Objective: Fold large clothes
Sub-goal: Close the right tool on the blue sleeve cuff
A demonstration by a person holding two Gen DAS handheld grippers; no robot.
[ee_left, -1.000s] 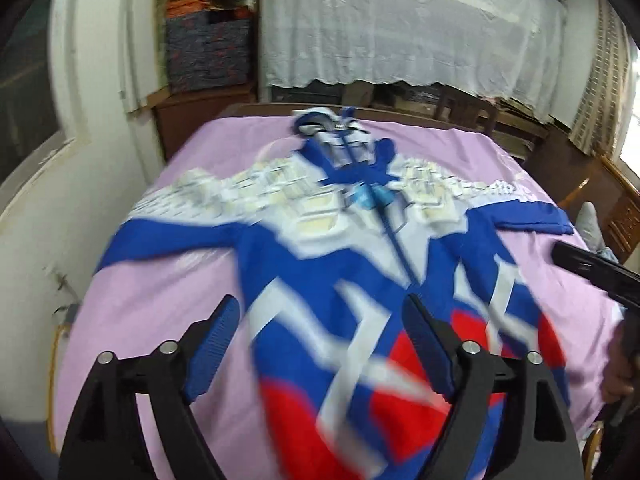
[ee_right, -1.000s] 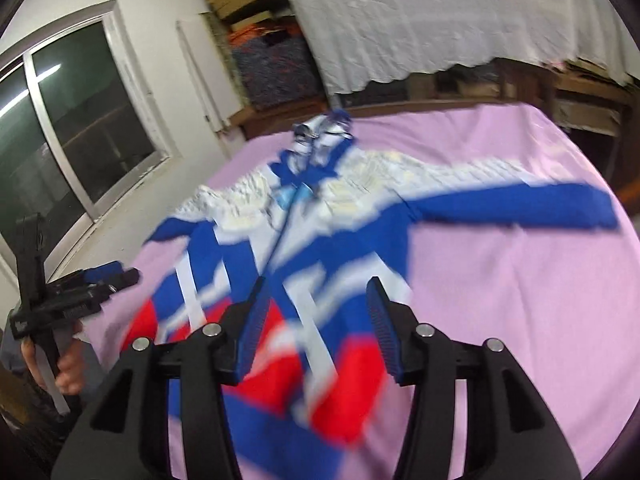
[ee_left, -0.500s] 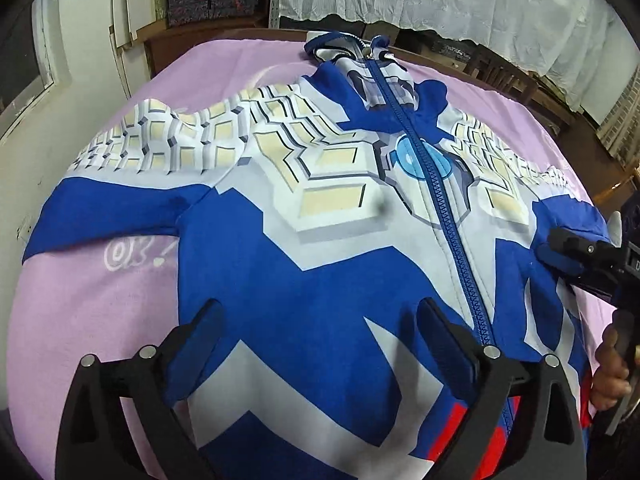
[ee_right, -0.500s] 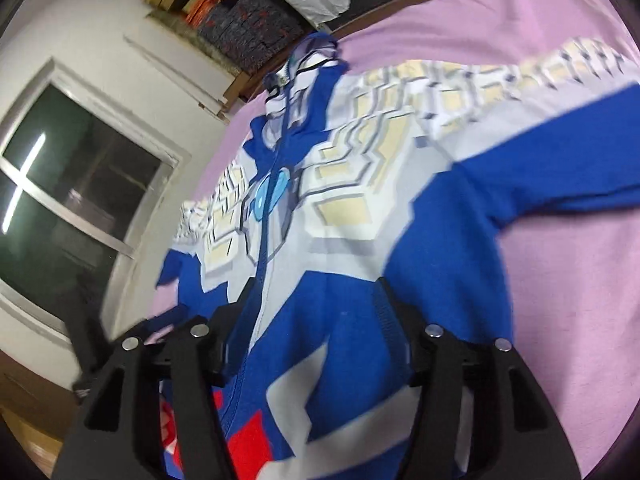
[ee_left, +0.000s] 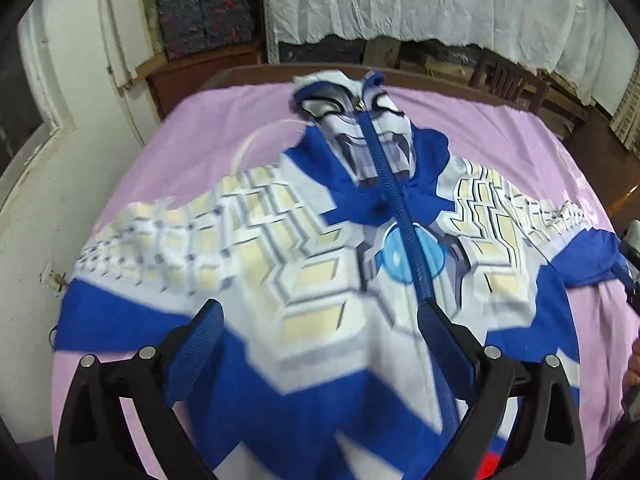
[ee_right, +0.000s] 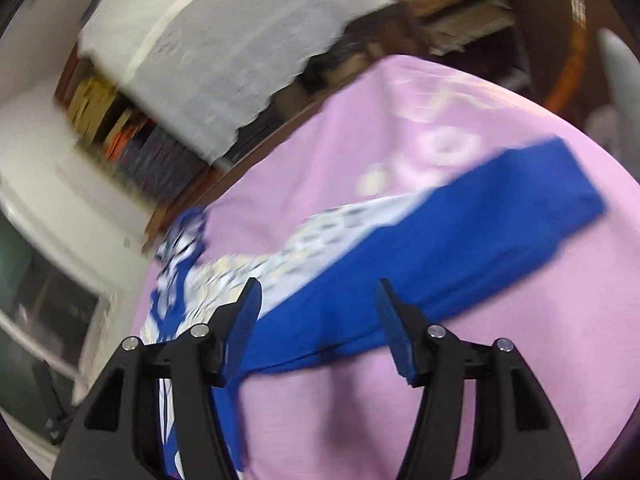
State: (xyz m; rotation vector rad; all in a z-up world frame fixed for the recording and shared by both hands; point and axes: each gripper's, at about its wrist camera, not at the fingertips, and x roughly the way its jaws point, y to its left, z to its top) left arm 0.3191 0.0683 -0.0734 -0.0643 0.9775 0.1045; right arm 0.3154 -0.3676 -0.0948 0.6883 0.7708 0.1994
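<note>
Left wrist view: the left gripper (ee_left: pixel 320 320) hangs over the chest of a zip-up hooded costume jacket (ee_left: pixel 328 280), jaws spread wide, nothing between the pads. The jaws have just been opening. The blue left pad (ee_left: pixel 196 344) sits at 8 o'clock over a blue band of the jacket; the right pad lies over the blue zipper (ee_left: pixel 404 232) at 4 o'clock.

The jacket lies flat, front up, on a pink bedsheet (ee_left: pixel 208 136). Its hood (ee_left: pixel 356 120) points to 12 o'clock, printed with a silver mask face. One sleeve (ee_left: pixel 132 280) runs out to 9 o'clock, the other to 3 o'clock. A light blue disc (ee_left: pixel 394 258) sits on the zipper line near frame centre. A red patch (ee_left: pixel 492 464) shows at 5 o'clock near the lower edge.

White lace cloth (ee_left: pixel 420 0) hangs at 12 o'clock behind the bed. At 3 o'clock, part of a dark object at the frame edge; too little shows to identify.

Right wrist view, tilted and motion-blurred: the right gripper (ee_right: pixel 318 326) hovers over the jacket's blue sleeve (ee_right: pixel 440 260), which extends toward 2 o'clock on the sheet. Jaws are partly spread and have just been opening; the pads (ee_right: pixel 244 320) do not press the cloth. The hood (ee_right: pixel 180 248) lies at 9 o'clock.
</note>
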